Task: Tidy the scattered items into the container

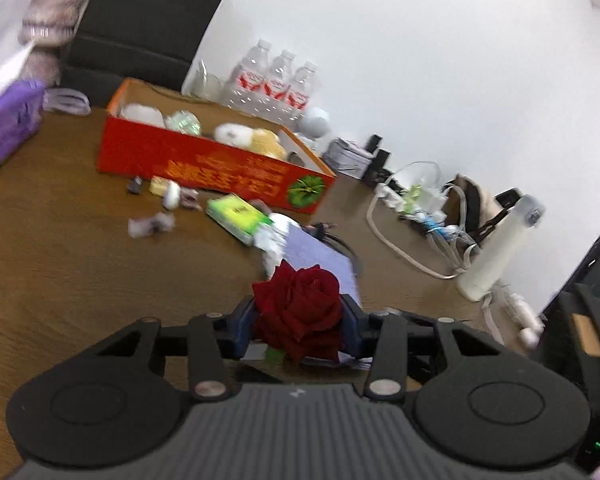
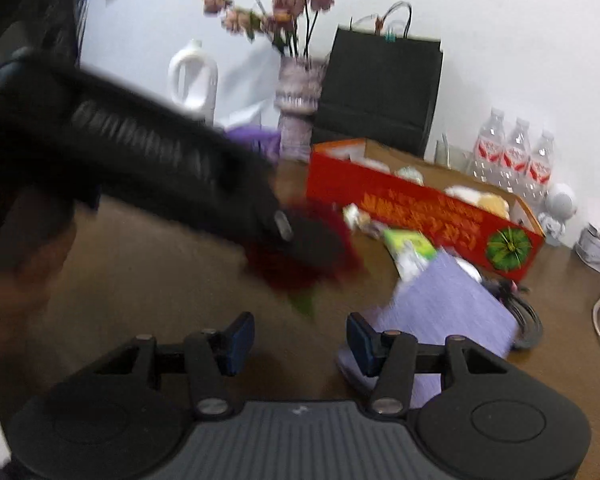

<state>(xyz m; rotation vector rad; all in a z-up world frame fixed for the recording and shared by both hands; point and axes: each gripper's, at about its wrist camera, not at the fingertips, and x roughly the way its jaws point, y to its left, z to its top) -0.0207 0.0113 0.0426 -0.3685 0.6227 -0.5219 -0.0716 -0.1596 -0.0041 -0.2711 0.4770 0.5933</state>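
Observation:
My left gripper (image 1: pixel 299 322) is shut on a dark red rose (image 1: pixel 300 312), the bloom squeezed between the blue pads above the wooden table (image 1: pixel 80 264). In the right wrist view the same rose (image 2: pixel 300 276) shows blurred under the left gripper's black body (image 2: pixel 140 168). My right gripper (image 2: pixel 300 338) stands open with nothing between its fingers, just behind a purple notebook (image 2: pixel 448 304). The red cardboard box (image 1: pixel 204 160) lies ahead, holding a few soft toys and white things. In front of it lie a green packet (image 1: pixel 238 216), a white capsule (image 1: pixel 172 196) and small wrappers (image 1: pixel 150 226).
A purple tissue box (image 1: pixel 8 124) and a vase (image 1: pixel 50 24) stand at the left, a black paper bag (image 1: pixel 148 28) behind the box. Water bottles (image 1: pixel 276 80), a white figurine (image 1: pixel 316 122), a power strip with cables (image 1: pixel 420 208) and a white bottle (image 1: pixel 496 252) crowd the right.

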